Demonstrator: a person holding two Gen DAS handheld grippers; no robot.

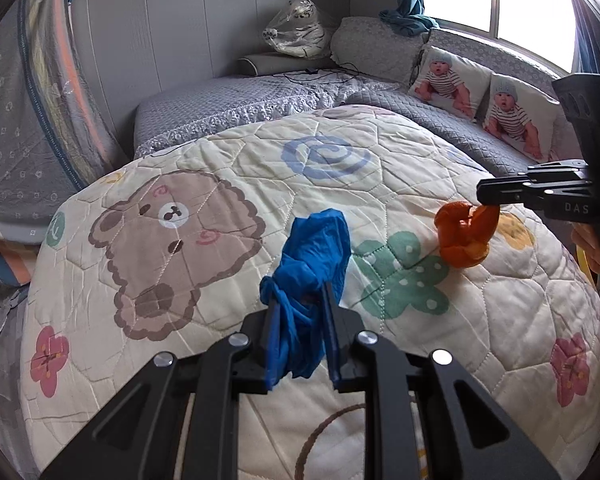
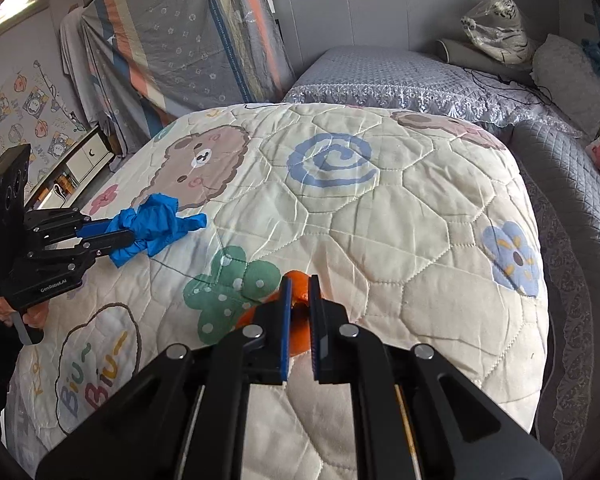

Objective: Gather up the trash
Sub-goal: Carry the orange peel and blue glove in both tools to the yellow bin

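Observation:
A crumpled blue glove (image 1: 312, 272) hangs between the fingers of my left gripper (image 1: 302, 300), which is shut on it just above the quilt; from the right wrist view the same blue glove (image 2: 152, 226) shows in the left gripper (image 2: 128, 240) at the left. My right gripper (image 2: 300, 292) is shut on a curled orange peel (image 2: 298, 320). In the left wrist view that orange peel (image 1: 462, 236) dangles from the right gripper (image 1: 490, 200) at the right, slightly above the quilt.
A cream cartoon quilt (image 1: 204, 216) covers the mound in front of me. Behind it lie a grey bedspread (image 1: 240, 100), baby-print pillows (image 1: 448, 80) and a plastic-wrapped plush toy (image 1: 296, 28). A leaning mattress (image 2: 188, 32) stands at the left. A hand (image 1: 590, 246) holds the right gripper.

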